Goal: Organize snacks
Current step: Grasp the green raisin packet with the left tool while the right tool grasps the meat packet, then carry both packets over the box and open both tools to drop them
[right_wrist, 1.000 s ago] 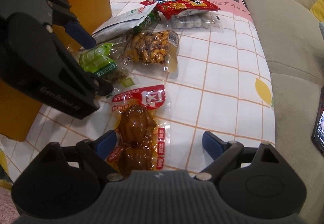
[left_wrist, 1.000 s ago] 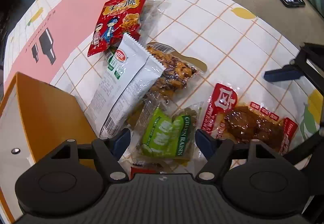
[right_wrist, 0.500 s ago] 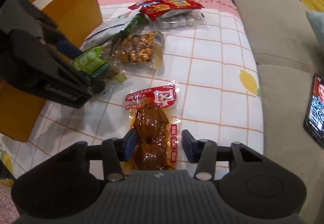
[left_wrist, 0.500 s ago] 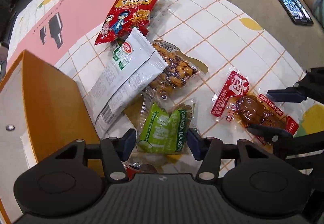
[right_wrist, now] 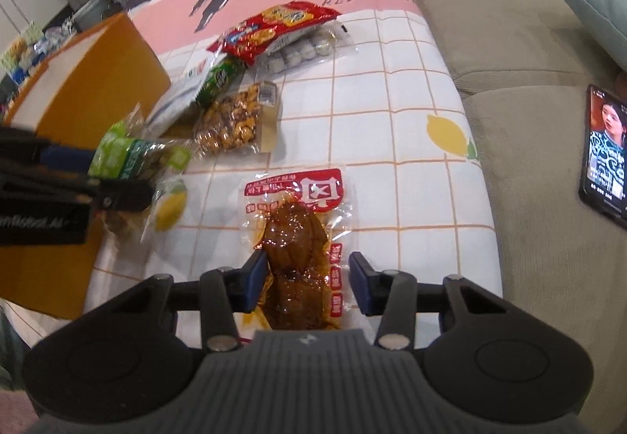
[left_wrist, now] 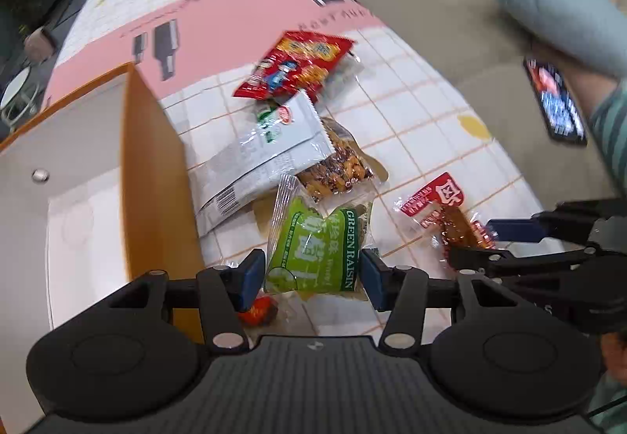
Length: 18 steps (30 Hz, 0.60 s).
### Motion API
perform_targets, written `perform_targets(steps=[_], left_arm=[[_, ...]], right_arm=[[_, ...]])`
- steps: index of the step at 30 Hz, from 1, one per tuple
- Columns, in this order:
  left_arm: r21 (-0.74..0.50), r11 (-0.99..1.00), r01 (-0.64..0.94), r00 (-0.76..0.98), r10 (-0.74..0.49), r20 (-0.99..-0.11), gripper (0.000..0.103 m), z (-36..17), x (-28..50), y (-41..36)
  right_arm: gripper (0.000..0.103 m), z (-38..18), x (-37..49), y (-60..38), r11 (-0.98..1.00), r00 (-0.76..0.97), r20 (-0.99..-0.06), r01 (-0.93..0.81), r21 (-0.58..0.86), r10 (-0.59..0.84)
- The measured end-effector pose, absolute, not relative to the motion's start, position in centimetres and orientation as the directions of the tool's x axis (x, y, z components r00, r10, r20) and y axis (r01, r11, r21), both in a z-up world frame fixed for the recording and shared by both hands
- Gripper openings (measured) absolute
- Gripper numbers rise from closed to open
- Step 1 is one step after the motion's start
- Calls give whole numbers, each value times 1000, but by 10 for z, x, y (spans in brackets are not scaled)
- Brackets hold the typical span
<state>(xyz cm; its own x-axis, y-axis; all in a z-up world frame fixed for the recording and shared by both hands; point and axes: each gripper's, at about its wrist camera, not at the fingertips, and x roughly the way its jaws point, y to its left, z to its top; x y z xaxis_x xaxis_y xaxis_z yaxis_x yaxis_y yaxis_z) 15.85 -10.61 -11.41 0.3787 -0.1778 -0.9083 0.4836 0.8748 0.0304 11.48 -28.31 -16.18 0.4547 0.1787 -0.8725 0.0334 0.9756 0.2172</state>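
Gripping the raisin pack [left_wrist: 313,253], left fingers [left_wrist: 250,273] needed a clean lift toward the box [left_wrist: 156,179]; right fingers [right_wrist: 254,277] were closing around the meat pack [right_wrist: 298,246], needing a centred squeeze.

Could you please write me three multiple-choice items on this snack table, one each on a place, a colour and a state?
1. Where does the orange box stand relative to the snack pile, seen from the left wrist?
A. to its left
B. to its right
C. on top of it

2. What colour is the raisin packet?
A. blue
B. green
C. black

3. What is between the right gripper's fingers?
A. the red biscuit bag
B. nothing
C. the braised meat pouch

Answers:
1 A: the box fills the left of that view, with the packets to its right.
2 B: its wrapper is bright green with "GREEN RAISIN" printed on it, held in the left gripper.
3 C: the brown meat in its clear pouch with a red header lies between the blue pads, and the jaws are closing.
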Motion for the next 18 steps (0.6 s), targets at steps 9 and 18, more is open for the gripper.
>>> perform_targets(steps=[9, 18], left_arm=[[-12, 914, 407, 451, -212, -867, 58, -77, 140, -79], [-64, 933, 355, 504, -249, -827, 58, -45, 125, -41]], right_arm=[[42, -140, 106, -284, 953, 537, -808, 21, 302, 244], [41, -111, 98, -273, 922, 596, -740, -3, 388, 313]])
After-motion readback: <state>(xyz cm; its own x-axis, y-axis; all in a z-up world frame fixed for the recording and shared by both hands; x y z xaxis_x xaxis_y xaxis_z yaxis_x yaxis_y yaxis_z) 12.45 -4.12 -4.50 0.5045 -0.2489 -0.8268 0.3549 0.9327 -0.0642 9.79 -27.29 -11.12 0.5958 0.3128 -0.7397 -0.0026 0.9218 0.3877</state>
